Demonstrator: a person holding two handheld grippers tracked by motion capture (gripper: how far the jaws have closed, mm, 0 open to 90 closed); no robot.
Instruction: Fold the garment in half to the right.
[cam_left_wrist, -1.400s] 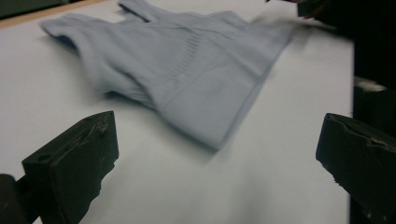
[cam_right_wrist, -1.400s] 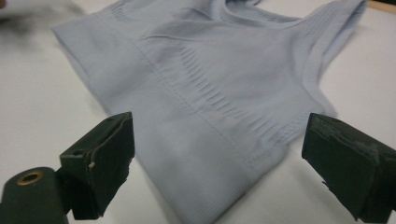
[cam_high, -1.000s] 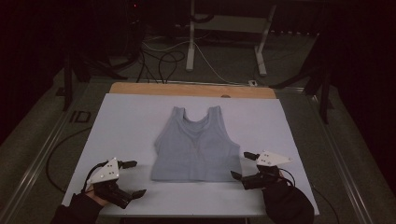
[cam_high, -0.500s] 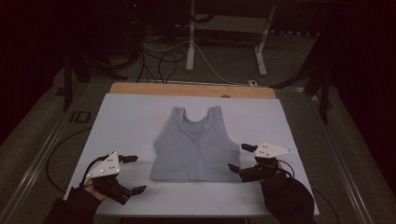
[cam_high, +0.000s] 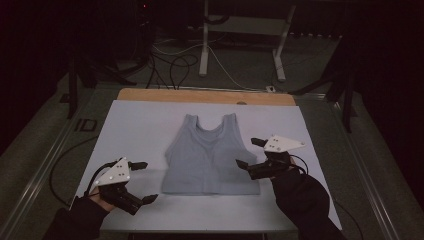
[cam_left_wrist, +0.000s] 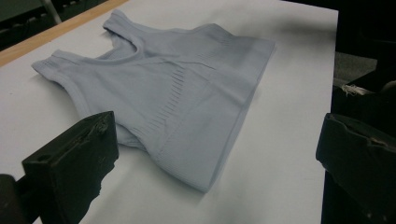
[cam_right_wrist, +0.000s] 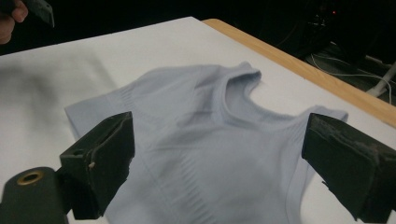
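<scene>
- High view: a pale blue ribbed fabric tank top (cam_high: 210, 157) is laid flat on the white sheet-covered table (cam_high: 135, 125), straps toward the far wooden edge (cam_high: 200, 96). The left gripper (cam_high: 142, 181) is held near the table's front left corner, apart from the top, its jaws spread wide. The right gripper (cam_high: 250, 152) is held just beside the top's right side, jaws likewise spread.
- Left gripper view: the tank top (cam_left_wrist: 173, 93) is seen lying ahead between the two parted black jaws, untouched by them.
- Right gripper view: the tank top (cam_right_wrist: 205, 140) is framed closely between the widely parted jaws; nothing is clamped.
</scene>
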